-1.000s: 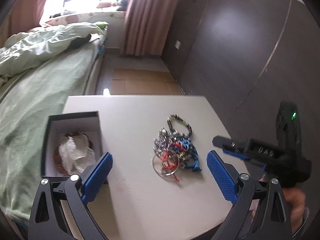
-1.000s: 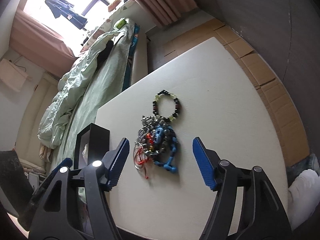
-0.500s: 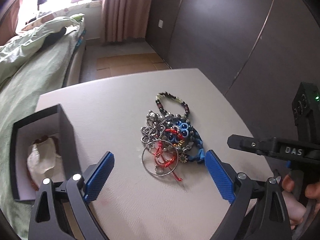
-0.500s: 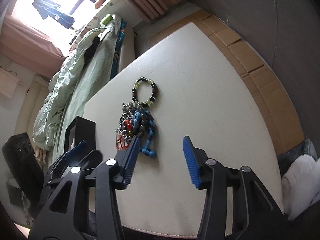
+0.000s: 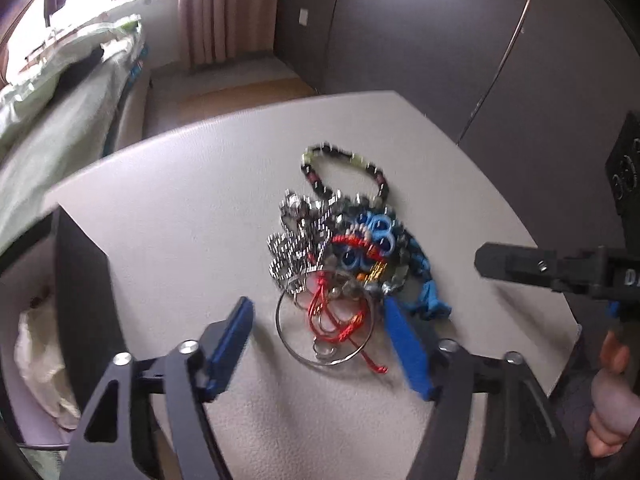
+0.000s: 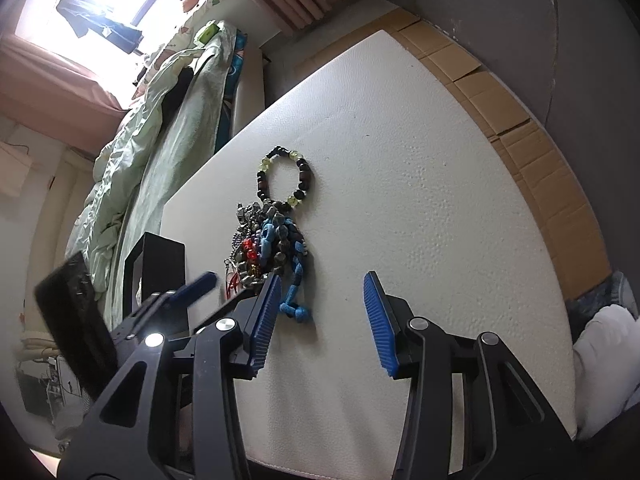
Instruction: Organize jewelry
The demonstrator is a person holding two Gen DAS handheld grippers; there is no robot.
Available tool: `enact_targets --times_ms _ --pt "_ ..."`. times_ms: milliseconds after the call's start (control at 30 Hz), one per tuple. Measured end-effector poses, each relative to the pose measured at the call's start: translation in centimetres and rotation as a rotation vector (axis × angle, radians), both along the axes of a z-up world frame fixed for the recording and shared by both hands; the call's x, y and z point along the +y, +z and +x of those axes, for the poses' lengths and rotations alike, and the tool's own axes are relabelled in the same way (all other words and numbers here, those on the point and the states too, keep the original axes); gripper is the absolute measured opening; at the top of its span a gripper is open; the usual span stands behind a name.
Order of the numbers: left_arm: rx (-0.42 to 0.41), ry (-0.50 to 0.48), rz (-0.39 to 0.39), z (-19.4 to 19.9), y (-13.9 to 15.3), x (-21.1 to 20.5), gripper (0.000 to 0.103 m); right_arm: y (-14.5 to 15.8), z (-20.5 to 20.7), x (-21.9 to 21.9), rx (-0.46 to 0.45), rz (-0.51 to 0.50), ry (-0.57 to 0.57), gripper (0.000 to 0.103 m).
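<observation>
The left gripper point(image 5: 320, 346) is held open astride the ring point(image 5: 325, 322) of the jewelry pile point(image 5: 340, 252) for a grasp, while the right gripper point(image 6: 320, 320) is kept open beside the pile.

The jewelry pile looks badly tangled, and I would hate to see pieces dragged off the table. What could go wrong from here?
1. The left gripper straddles the metal ring, which is caught up with the red cord, so lifting may drag the whole jewelry pile.
2. The blue braided bracelet lies beside the right gripper, whose finger could snag it.
</observation>
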State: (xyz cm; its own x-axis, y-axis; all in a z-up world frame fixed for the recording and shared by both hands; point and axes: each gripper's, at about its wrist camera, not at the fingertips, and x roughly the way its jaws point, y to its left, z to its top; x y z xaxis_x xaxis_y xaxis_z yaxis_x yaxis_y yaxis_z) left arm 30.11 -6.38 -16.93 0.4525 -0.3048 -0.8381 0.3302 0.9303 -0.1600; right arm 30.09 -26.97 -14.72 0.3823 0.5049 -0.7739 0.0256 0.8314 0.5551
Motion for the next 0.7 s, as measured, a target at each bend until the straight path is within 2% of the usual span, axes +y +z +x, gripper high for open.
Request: enact_targets --times_ms 267,400,600,633,700 --pt "-0.007 -0.010 -0.027 0.0 -0.3 0.3 0.063 -0.2 0.3 0.5 0.006 -0.006 0.013 0.044" --pt "-0.016 -0.001 -0.010 0.0 -0.2 0.2 0.048 -0.5 0.8 1.0 0.016 -0.022 0.018 0.044" --pt "-0.001 -0.012 -0.041 -0.3 0.1 0.1 0.047 -0.8 1.3 2.3 0.015 -0.057 0.041 0.042" --pt "-0.012 -0.013 -0.036 -0.5 0.4 0.0 0.047 -0.9 1.4 2.5 0.015 -0.065 0.046 0.039" --pt "-0.036 -0.010 -0.032 -0.9 1.2 -0.1 0.047 -1.0 1.6 3.0 0.013 -0.080 0.054 0.038"
